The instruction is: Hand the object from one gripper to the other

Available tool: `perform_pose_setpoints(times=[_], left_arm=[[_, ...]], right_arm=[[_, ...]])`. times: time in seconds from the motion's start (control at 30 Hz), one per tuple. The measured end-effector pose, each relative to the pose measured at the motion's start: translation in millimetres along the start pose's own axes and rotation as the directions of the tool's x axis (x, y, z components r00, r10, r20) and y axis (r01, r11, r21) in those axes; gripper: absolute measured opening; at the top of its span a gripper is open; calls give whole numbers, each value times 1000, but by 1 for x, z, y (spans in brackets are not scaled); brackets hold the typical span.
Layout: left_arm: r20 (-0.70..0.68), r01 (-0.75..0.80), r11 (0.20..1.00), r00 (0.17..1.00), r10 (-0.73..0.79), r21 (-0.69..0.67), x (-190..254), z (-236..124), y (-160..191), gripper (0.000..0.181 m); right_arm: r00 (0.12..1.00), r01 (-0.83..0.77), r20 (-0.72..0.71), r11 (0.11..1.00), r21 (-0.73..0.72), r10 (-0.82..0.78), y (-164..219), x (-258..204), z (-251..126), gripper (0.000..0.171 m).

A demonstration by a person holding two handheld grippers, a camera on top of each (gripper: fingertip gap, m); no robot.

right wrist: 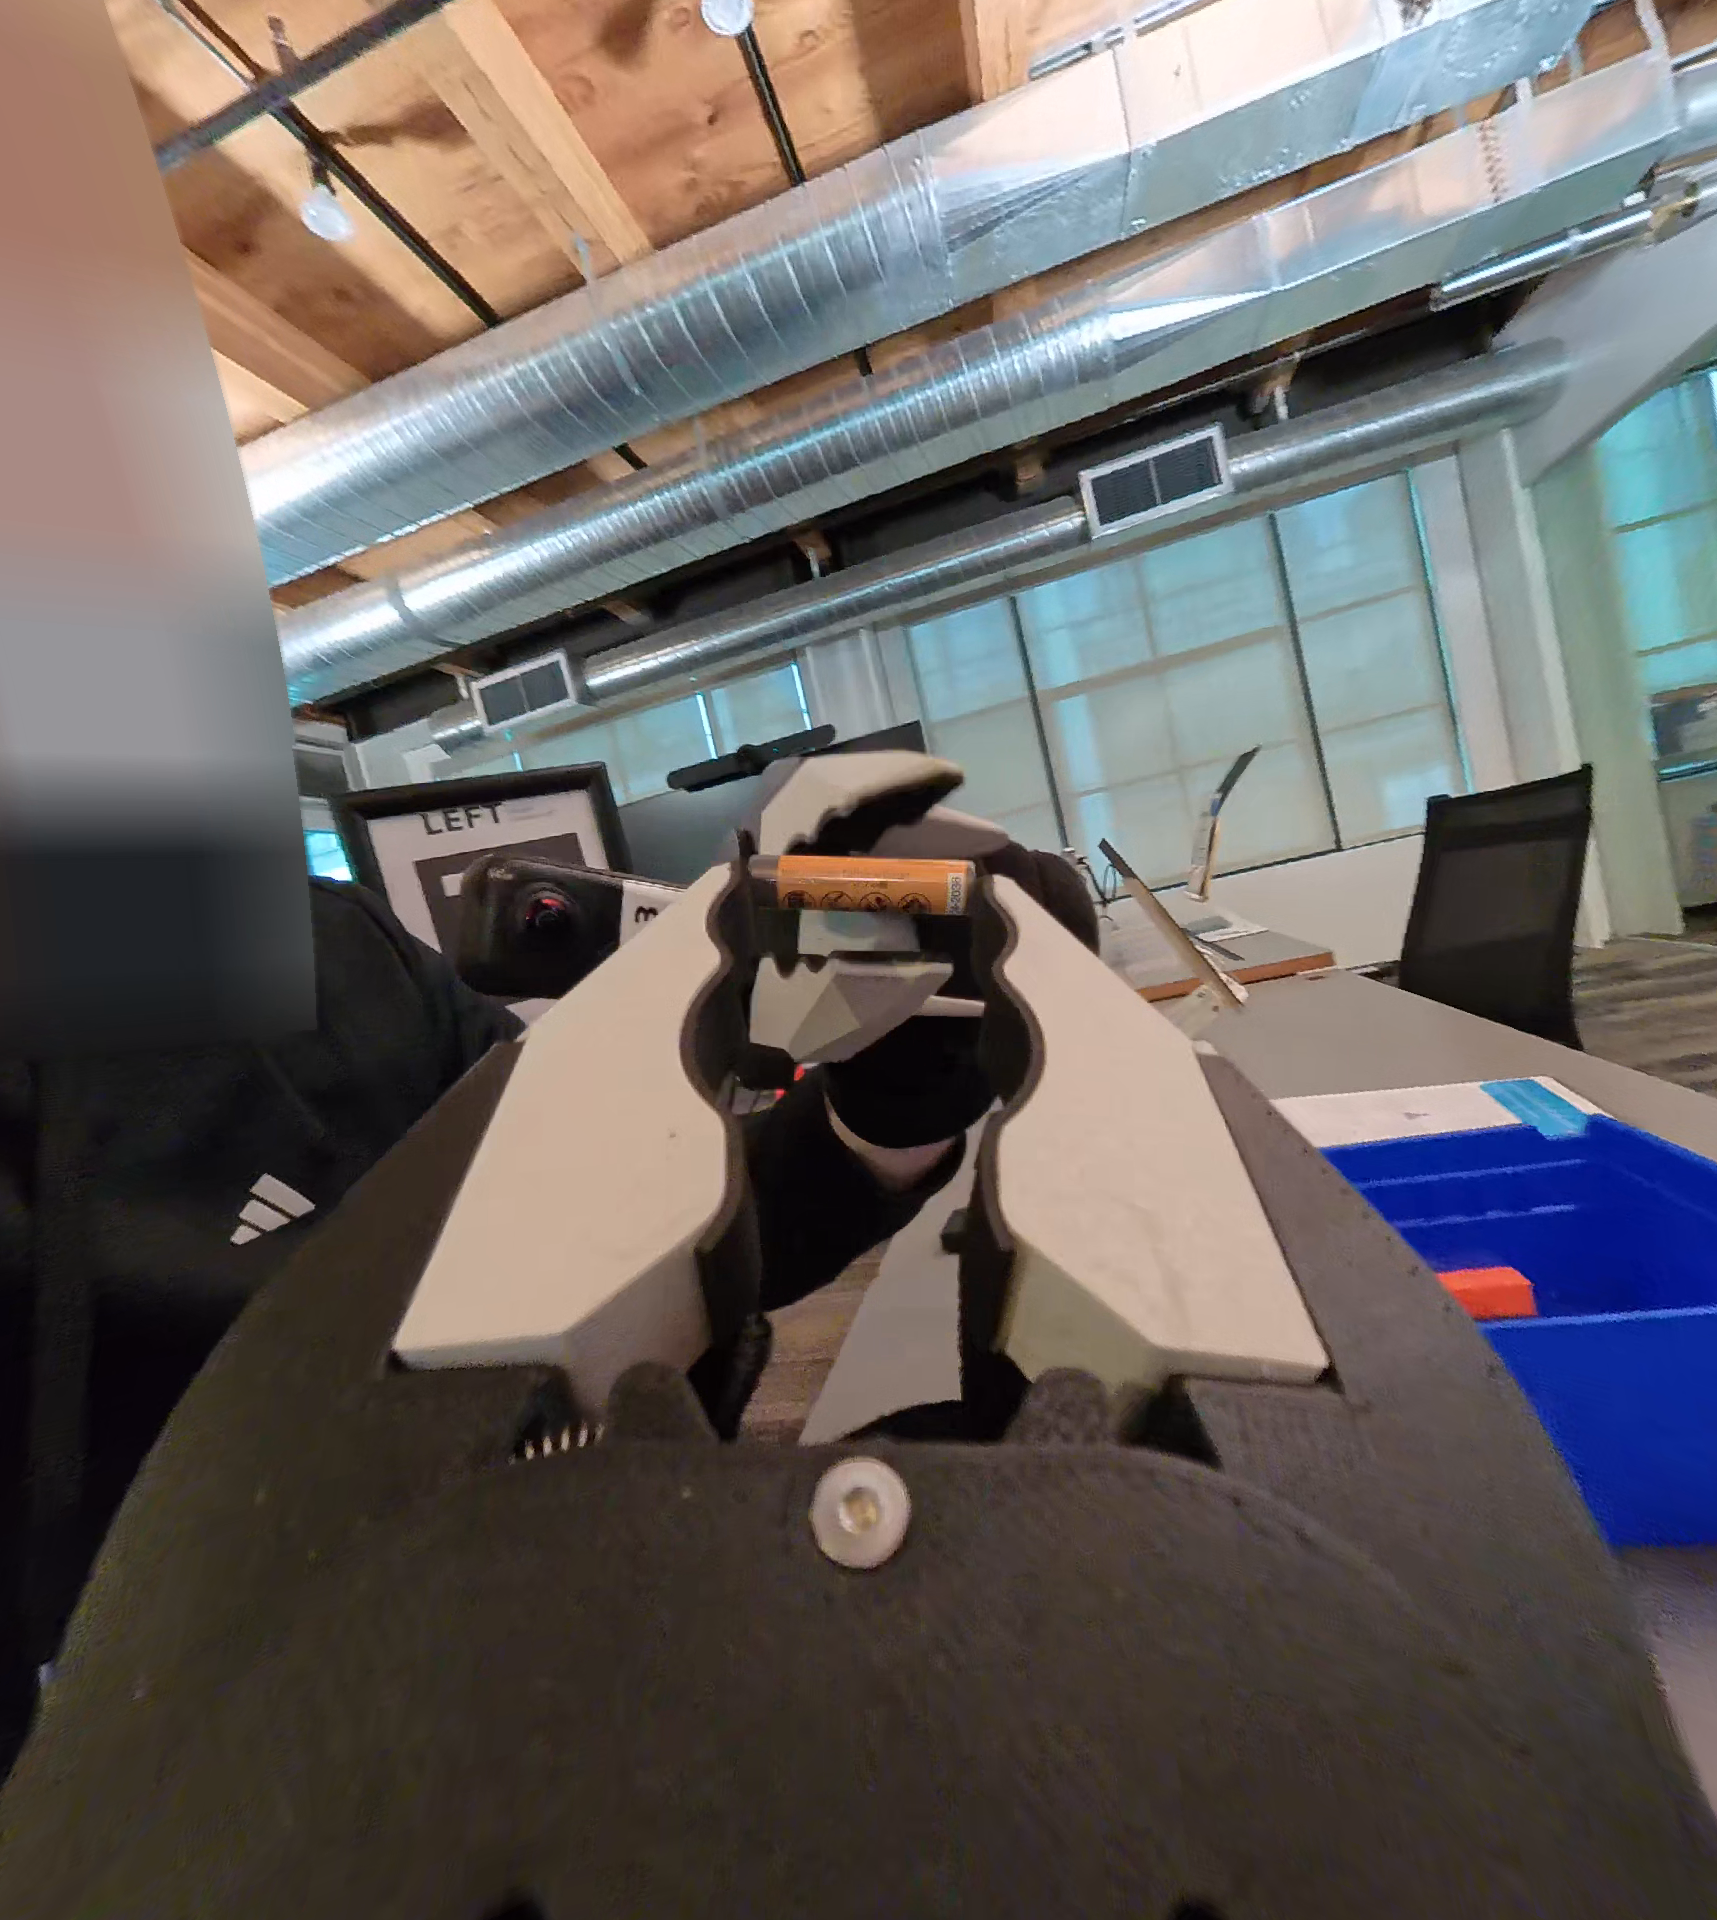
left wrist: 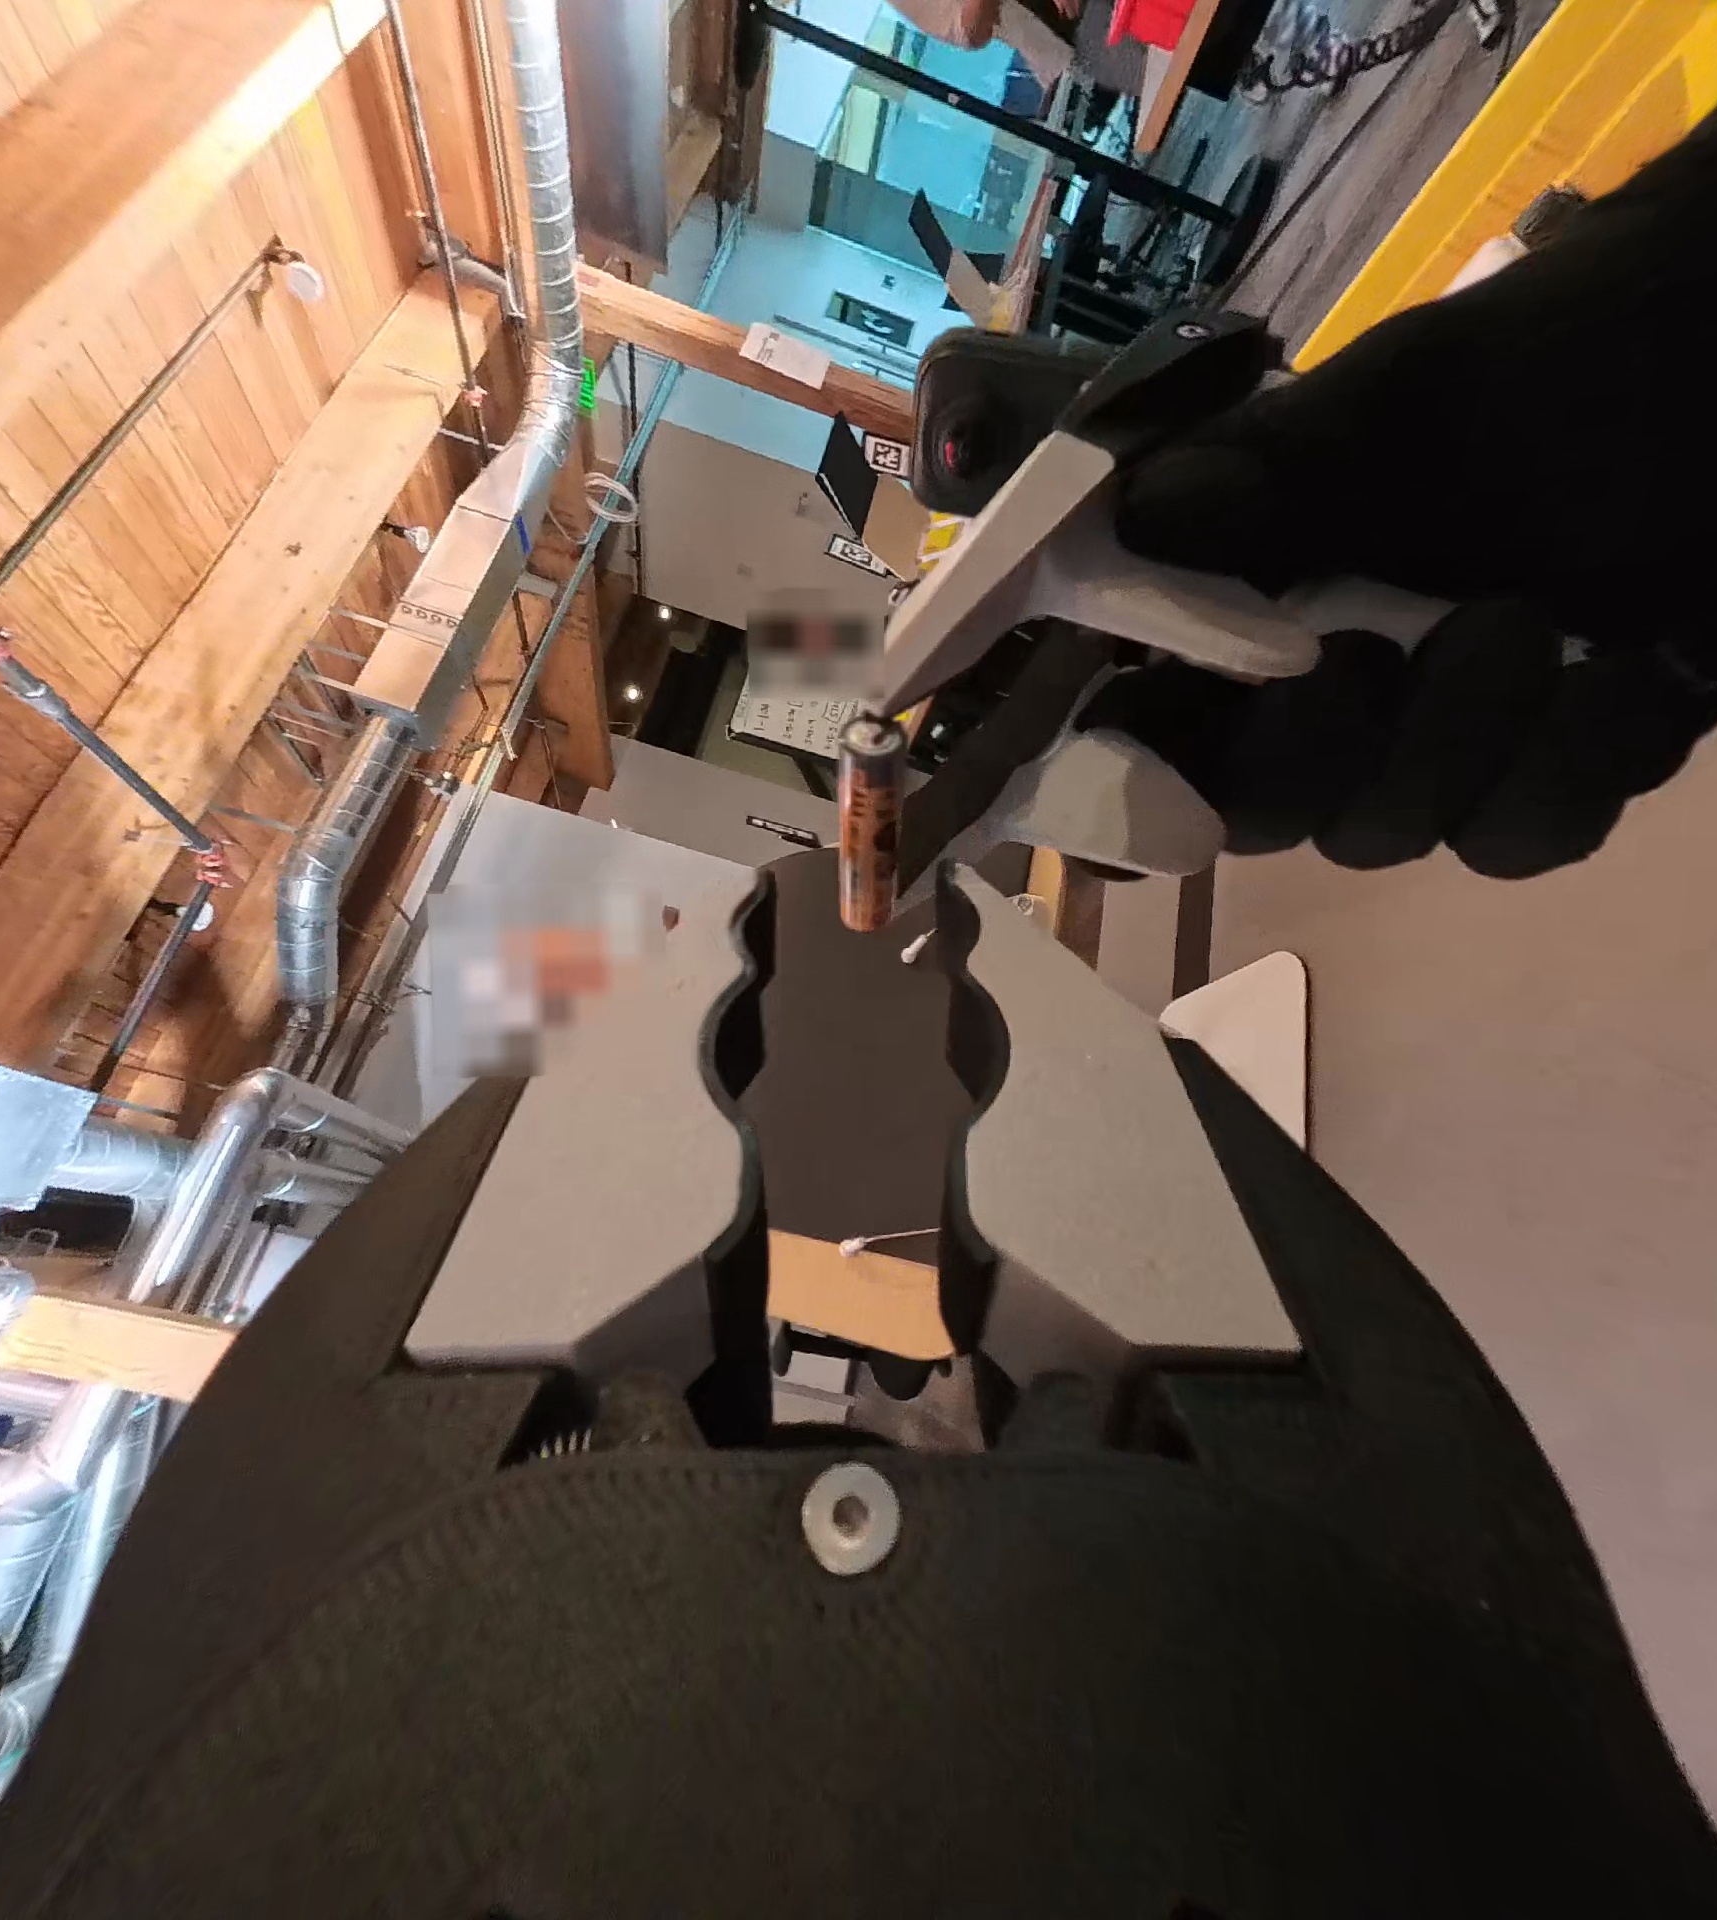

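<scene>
Right tool (right wrist: 854,906) clamped end-to-end on an orange battery (right wrist: 875,881), held in mid-air, left wrist view alone shows left tool (left wrist: 859,914) spread open, tips flanking battery's lower end, right wrist view alone shows blue bin (right wrist: 1560,1351) on grey worktop (right wrist: 1353,1039) to the right, well apart from the tools

Blue bin (right wrist: 1602,1340) on grey table (right wrist: 1373,1023), orange block (right wrist: 1482,1291) inside. Black chair (right wrist: 1493,899) behind. Silver ducts (right wrist: 833,582) overhead.
</scene>
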State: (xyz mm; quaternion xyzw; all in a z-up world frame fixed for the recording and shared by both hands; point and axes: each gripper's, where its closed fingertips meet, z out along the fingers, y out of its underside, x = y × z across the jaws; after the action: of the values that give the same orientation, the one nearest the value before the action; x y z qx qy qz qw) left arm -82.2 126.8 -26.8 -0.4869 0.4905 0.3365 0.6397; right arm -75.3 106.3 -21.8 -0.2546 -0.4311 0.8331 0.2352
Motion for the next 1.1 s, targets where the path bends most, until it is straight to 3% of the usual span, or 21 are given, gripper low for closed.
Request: perform_pose_setpoints(times=[0.1, 0.37, 0.5, 0.57, 0.7, 0.83, 0.93, 1.1], left_arm=[[-12, 1, 1000, 1000, -1, 27, 4, -1, -4, 9], [-21, 20, 1000, 1000, -20, 14, 5, 2, -2, 8], [-118, 191, 982, 974, -191, -11, 8, 3, 4, 8], [-180, 321, 946, 929, -322, -35, 7, 3, 10, 8], [-350, 599, 788, 715, -606, -141, 14, 2, 19, 8], [-460, 705, 672, 530, -712, -227, 25, 0, 18, 8], [-496, 716, 643, 469, -731, -272, 37, 1, 18, 8], [-506, 735, 629, 454, -734, -254, 40, 3, 18, 8]], right_arm=[[1000, -10, 5, 1000, 1, 10, 1, 1, 0, 40], [1000, -28, -7, 1000, 13, 28, 1, 5, -2, 40], [997, 27, -66, 999, 22, -25, -7, 10, -5, 57], [986, 110, -128, 994, 10, -108, -15, 13, -10, 55], [906, 315, -222, 924, -217, -361, -6, 18, -11, 46], [839, 399, -236, 850, -344, -490, 1, 20, -5, 34], [812, 419, -244, 822, -386, -529, 6, 24, -3, 25], [822, 385, -242, 816, -431, -515, 17, 30, -5, 15]])
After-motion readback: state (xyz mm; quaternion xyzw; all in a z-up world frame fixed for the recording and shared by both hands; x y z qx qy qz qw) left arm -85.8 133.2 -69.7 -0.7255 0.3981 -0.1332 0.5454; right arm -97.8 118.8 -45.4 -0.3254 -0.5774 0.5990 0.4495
